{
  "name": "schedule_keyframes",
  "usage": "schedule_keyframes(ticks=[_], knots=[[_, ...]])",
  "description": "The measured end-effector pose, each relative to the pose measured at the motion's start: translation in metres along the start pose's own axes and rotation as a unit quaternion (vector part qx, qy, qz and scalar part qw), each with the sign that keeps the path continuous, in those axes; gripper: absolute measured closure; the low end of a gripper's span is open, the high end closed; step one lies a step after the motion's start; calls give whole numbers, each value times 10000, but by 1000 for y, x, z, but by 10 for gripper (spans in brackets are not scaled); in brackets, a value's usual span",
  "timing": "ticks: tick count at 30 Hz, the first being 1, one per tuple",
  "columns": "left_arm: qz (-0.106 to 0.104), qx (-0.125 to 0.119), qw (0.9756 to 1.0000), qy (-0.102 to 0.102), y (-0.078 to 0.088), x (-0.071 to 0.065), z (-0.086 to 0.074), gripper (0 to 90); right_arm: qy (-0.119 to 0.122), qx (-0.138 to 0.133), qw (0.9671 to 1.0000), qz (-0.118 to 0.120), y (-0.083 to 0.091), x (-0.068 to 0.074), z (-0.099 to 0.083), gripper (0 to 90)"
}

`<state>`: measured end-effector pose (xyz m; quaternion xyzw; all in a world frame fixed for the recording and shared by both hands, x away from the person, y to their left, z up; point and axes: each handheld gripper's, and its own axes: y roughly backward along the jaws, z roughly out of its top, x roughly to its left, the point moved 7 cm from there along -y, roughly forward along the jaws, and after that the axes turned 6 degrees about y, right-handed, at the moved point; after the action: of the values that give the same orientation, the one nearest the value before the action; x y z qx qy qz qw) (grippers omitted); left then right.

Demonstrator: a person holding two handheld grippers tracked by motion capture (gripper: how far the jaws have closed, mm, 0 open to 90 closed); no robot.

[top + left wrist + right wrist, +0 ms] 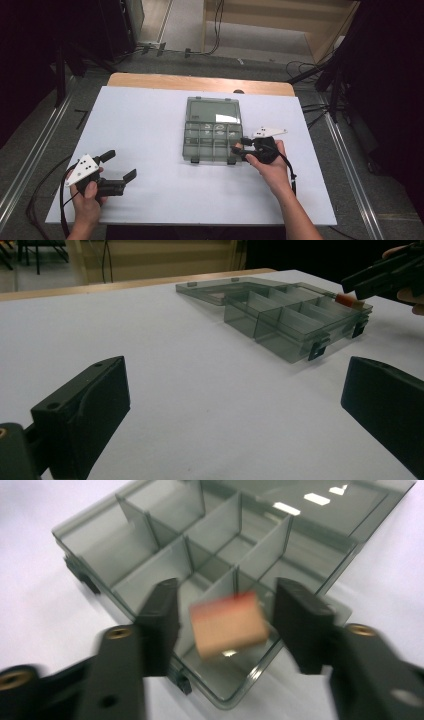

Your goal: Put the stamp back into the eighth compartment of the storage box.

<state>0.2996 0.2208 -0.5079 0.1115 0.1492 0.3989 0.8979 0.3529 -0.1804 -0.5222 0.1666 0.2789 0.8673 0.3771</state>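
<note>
A smoky clear compartment box lies open in the middle of the white table, its lid flat behind it. My right gripper hovers at the box's right front corner. In the right gripper view its jaws stand apart around a small tan block with a red end. The block is blurred, with a gap on each side, above the box's corner compartment. The left gripper view shows that block at the box's far corner. My left gripper rests open at the front left, with nothing between its fingers.
A white sheet covers the table, with a wooden strip along the far edge. Bare sheet lies between my left gripper and the box. Cables and metal rails run on the floor around the table.
</note>
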Motion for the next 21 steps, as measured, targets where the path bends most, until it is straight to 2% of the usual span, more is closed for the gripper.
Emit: schedule_keyframes(ticks=[5, 8, 11, 14, 21], knots=[[-41, -102, 9999, -15, 0, -5, 6, 0, -141, -325, 9994, 1, 11, -2, 8, 119], [-38, -113, 9999, 8, -2, -7, 9, 0, -158, -445, 9989, 20, 16, -2, 10, 0], [-36, -27, 10000, 19, -7, -10, 9, 0, -152, -543, 9984, -19, 20, -3, 12, 0], [-126, 18, 9999, 66, -13, -14, 10, 0, -159, -560, 9983, -43, 23, -5, 12, 0], [-232, 54, 9997, -91, -24, -26, 19, 0, -225, -621, 9978, -112, 27, -9, 13, 0]])
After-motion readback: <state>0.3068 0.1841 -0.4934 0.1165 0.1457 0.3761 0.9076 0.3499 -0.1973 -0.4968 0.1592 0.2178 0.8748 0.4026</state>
